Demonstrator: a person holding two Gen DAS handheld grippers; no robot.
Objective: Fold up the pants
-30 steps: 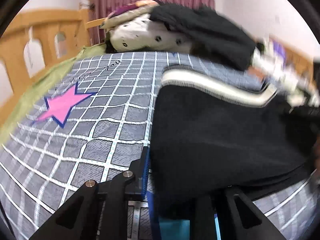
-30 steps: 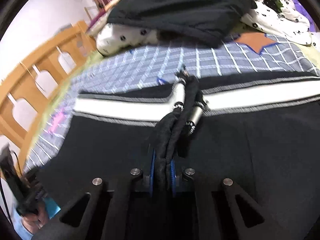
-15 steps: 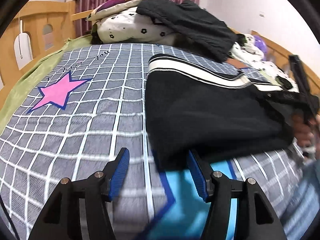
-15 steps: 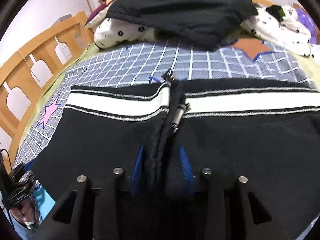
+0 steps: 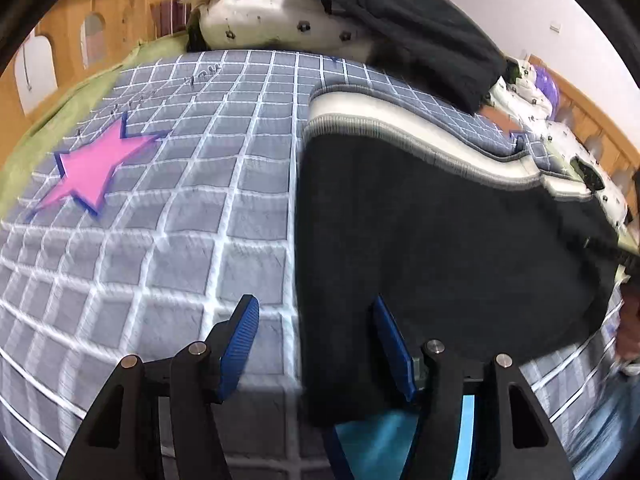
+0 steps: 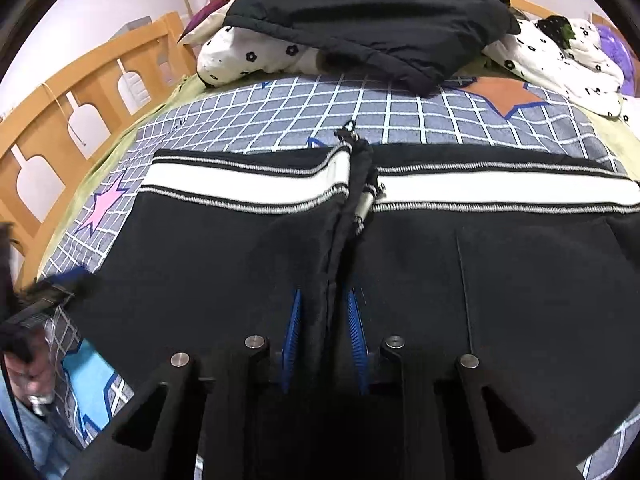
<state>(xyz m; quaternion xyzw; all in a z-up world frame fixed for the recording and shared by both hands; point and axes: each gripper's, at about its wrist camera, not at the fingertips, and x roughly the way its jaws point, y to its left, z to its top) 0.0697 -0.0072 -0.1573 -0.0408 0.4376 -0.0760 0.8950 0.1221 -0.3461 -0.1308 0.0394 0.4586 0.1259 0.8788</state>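
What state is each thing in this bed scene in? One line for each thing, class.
pants: lying on the bed, a ridge bunched at the middle.
left gripper: open, astride the pants' edge.
right gripper: closing around the bunched ridge.
black garment: draped over the pillows.

- The left gripper [image 5: 316, 340] points steeply down at the pants [image 5: 432, 256], jaws apart, astride their near left edge; neither blue pad presses the cloth.
- The right gripper [image 6: 324, 332] tilts down over the middle of the pants, jaws closing on a raised ridge of black cloth; the pads seem just short of pressing it.
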